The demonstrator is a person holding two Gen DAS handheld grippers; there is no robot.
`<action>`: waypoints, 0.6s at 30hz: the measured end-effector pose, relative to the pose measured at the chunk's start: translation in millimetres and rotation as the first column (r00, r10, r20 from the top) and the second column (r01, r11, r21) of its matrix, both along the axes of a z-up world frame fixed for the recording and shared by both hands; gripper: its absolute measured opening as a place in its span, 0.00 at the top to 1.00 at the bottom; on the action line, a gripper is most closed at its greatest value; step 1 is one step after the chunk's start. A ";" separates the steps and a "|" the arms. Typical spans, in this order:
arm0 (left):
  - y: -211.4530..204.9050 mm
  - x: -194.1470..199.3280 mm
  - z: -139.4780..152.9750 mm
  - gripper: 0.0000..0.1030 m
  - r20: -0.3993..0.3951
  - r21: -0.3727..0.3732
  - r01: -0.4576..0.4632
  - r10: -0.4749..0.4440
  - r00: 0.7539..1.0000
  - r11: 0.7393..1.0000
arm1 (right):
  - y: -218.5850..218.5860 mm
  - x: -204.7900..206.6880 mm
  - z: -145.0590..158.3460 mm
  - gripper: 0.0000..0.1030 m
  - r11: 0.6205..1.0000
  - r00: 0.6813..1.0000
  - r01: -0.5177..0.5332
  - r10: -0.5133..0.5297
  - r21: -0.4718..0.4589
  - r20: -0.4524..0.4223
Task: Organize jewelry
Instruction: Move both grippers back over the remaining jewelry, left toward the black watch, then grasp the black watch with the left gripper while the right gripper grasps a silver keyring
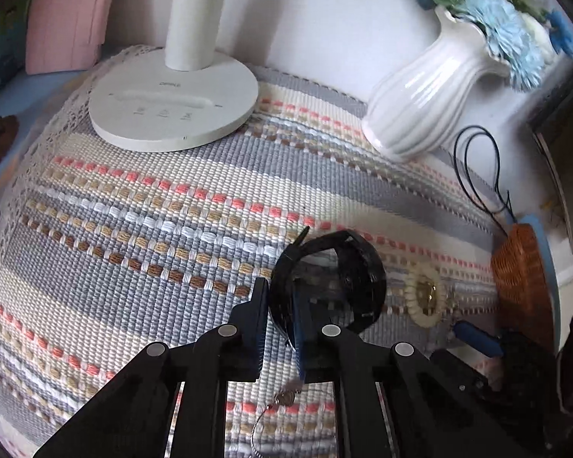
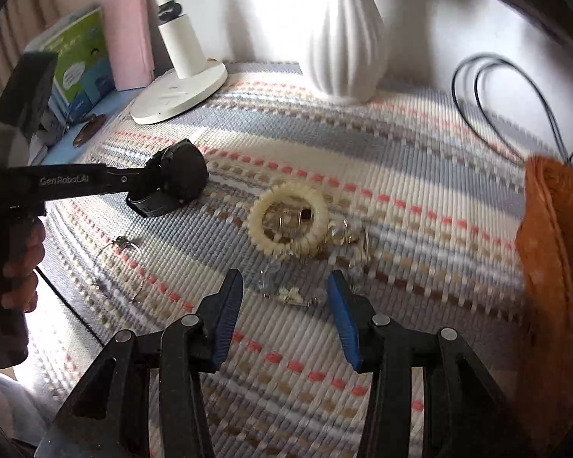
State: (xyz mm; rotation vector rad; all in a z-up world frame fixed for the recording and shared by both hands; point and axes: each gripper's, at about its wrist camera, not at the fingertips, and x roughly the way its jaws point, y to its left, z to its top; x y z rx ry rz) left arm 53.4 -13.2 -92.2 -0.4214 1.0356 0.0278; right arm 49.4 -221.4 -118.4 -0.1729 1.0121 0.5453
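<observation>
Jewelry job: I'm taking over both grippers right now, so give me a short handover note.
Left gripper: jaws shut on the black bracelet, down on the woven mat.
Right gripper: jaws open, empty, over small clear pieces.
Cream ring bracelet mid-mat; thin wire hoop near the mat's edge; wicker basket at the right.
Done: nothing visibly sorted.
Left: all pieces, probably into the basket.

This looks like a home: a striped woven cloth (image 1: 141,206), a white lamp base (image 1: 172,103), and a white ribbed vase (image 1: 428,99) of blue flowers (image 1: 504,26).
</observation>
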 end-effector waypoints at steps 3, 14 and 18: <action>4.6 -2.2 -0.4 0.90 0.006 -0.030 -0.021 0.021 1.000 0.999 | 2.6 1.3 -4.1 0.52 0.999 0.999 -0.010 0.011 -0.047 0.038; 17.6 -22.8 7.6 0.90 -0.008 -0.051 -0.092 0.092 0.996 0.994 | -15.6 -3.5 11.6 0.90 0.999 0.995 0.034 -0.034 0.001 0.094; 27.5 -33.9 12.6 0.90 -0.004 -0.096 -0.135 0.135 0.991 0.986 | -37.4 -0.6 31.7 0.90 0.984 0.990 0.118 -0.127 0.137 0.058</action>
